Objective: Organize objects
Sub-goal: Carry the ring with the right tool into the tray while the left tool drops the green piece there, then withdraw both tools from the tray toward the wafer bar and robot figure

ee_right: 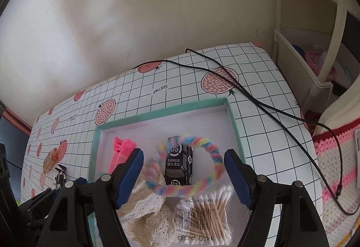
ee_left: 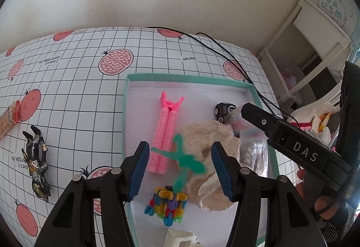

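- Your left gripper (ee_left: 180, 170) hung with its jaws spread wide and nothing between them, over the near half of the mint-rimmed box (ee_left: 175, 76).
- Far to the left, outside the box, a dark action figure (ee_left: 37, 162) lay on the gridded tablecloth (ee_left: 74, 94), with an orange-wrapped snack (ee_left: 9, 119) beyond it at the edge.
- Inside the box, on its left side, you had a pink hair-roller clip (ee_left: 167, 132) lying lengthwise.
- Just right of the clip, a blurred green dragonfly toy (ee_left: 183, 158) overlapped a cream lace cloth (ee_left: 209, 148).
- Nearer to you, a multicoloured block toy (ee_left: 167, 205) sat on the box floor, beside the cloth.
- Further right, a black toy car (ee_right: 178, 161) lay in the box, ringed by a blurred pastel braided loop (ee_right: 191, 188).
- A bag of cotton swabs (ee_right: 202, 215) lay just in front of the car, under the near part of the loop.
- Your right gripper (ee_right: 183, 179) was also wide apart and empty, its fingers on either side of the loop without visibly touching it.
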`<state>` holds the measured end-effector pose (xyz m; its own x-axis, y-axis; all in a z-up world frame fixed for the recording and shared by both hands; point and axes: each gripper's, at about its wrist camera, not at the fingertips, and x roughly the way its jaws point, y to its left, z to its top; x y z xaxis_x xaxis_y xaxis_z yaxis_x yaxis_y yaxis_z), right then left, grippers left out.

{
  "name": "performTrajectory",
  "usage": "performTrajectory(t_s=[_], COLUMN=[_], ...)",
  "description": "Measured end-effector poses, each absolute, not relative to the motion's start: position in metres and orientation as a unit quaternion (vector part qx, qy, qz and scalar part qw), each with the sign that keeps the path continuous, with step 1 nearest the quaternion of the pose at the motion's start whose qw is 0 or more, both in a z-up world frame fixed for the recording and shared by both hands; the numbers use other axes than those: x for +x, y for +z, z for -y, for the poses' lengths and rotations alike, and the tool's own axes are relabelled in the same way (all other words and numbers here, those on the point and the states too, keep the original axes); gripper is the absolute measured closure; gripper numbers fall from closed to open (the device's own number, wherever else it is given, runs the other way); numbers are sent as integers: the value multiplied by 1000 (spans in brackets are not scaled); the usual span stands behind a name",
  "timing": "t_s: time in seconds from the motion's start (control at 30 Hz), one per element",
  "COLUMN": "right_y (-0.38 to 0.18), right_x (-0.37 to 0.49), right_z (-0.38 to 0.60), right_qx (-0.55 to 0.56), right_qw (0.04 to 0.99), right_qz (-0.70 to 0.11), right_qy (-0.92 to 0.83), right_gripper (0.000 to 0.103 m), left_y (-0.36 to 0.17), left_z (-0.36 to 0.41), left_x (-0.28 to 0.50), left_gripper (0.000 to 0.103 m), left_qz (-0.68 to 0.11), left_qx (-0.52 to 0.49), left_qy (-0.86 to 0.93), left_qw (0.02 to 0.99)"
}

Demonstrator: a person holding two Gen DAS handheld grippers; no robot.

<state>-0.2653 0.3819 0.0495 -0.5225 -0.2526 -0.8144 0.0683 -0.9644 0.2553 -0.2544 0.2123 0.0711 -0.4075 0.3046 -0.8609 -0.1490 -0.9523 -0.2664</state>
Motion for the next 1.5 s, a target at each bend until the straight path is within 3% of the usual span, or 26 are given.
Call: performTrajectory(t_s=[0.53,0.63,0.7,0.73,0.83,0.9,0.97,1.03,1.5], right_y=[53,55,56,56,56,56,56,56,74], right_x=[-266,-263,-262,-262,-261,-261,-261,-262,-262], right_z=[-372,-366,-363,-362,-359,-359,-361,-361,-352], right_qx=[481,471,467,465,463,462,461,460,443], right_qw=[99,101,99,102,107,105,102,101,102], right_qz=[85,73,66,64,64,65,71,75,73], right_qy=[-867,-873,-876,-877,-877,-878,-879,-879,-888], right_gripper=[26,22,11,7,1,0,0,0,0], left_y=[78,77,76,76,79,81,82,83,95], left_z=[-185,-171,-164,-160,-150,-145,-142,-140,-118], left_x=[-261,-262,-264,-264,-263,-263,-263,-263,-266], left_gripper=[44,44,36,27,17,17,5,0,0], left_qz=[72,77,82,85,88,86,84,82,100], left_qx=[-510,-508,-505,-502,-491,-484,-479,-471,-455], left_qy=[853,856,858,860,866,870,874,878,885], left_qw=[79,60,49,41,23,15,7,-8,-8])
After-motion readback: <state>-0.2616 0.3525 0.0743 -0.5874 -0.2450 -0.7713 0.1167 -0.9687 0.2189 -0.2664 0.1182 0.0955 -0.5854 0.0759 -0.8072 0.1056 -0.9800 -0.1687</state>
